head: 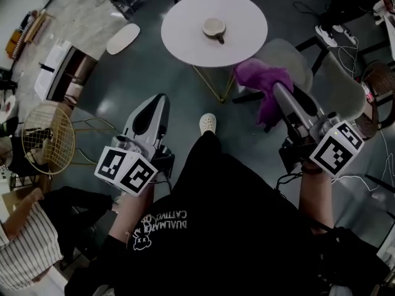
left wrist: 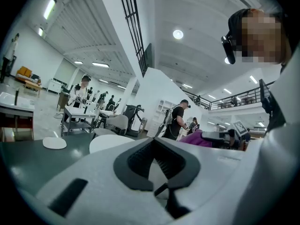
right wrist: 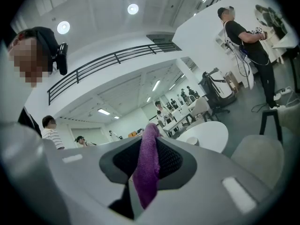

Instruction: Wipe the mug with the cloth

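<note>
A beige mug (head: 214, 28) stands near the middle of a round white table (head: 185, 39) ahead of me. In the right gripper view the mug (right wrist: 192, 141) shows small on that table (right wrist: 211, 134). My right gripper (head: 279, 91) is shut on a purple cloth (head: 265, 82), held level in the air short of the table's right edge; the cloth (right wrist: 147, 168) hangs pinched between the jaws. My left gripper (head: 162, 98) is shut with nothing in it, held level below the table's left side. The left gripper view shows its closed jaws (left wrist: 153, 142) and the cloth (left wrist: 200, 138) off to the right.
A gold wire chair (head: 48, 139) stands at the left and grey chairs (head: 336, 82) at the right. A white oval stool (head: 122, 39) lies left of the table. Cables (head: 349, 51) run over the floor at the right. A person in a striped shirt (head: 24, 251) is at the bottom left.
</note>
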Tool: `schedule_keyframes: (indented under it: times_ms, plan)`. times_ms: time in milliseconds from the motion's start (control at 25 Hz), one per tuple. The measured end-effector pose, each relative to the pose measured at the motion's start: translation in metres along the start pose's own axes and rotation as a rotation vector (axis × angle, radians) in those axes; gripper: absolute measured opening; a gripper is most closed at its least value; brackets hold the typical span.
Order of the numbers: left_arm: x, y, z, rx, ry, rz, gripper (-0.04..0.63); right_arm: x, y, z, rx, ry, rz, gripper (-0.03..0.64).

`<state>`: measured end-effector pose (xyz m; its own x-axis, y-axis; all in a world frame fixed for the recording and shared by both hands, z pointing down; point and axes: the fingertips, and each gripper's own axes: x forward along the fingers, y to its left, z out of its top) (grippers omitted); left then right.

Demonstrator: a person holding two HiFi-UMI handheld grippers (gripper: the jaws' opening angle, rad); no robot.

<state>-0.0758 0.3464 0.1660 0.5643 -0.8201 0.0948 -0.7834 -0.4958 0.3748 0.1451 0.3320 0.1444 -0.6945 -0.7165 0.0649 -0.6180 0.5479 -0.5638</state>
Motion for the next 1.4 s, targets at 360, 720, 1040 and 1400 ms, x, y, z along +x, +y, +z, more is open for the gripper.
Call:
schedule_keyframes:
  times_ms: [360,720,1040,1400]
  plan:
    - [0.112,0.055,0.009,-0.015,0.084,-0.071,-0.002,0.051,-0.065,0.025,0.015,0.052,-0.096,0.092]
    - [0.231,0.130,0.045,0.022,0.138,-0.129,-0.002,0.123,-0.150,0.061,0.049,0.036,-0.230,0.092]
    - [0.291,0.184,0.062,0.046,0.139,-0.183,-0.002,0.167,-0.187,0.078,0.082,-0.026,-0.338,0.092]
    - [0.316,0.210,0.025,-0.009,0.253,-0.207,-0.002,0.189,-0.216,0.063,0.132,0.027,-0.418,0.092]
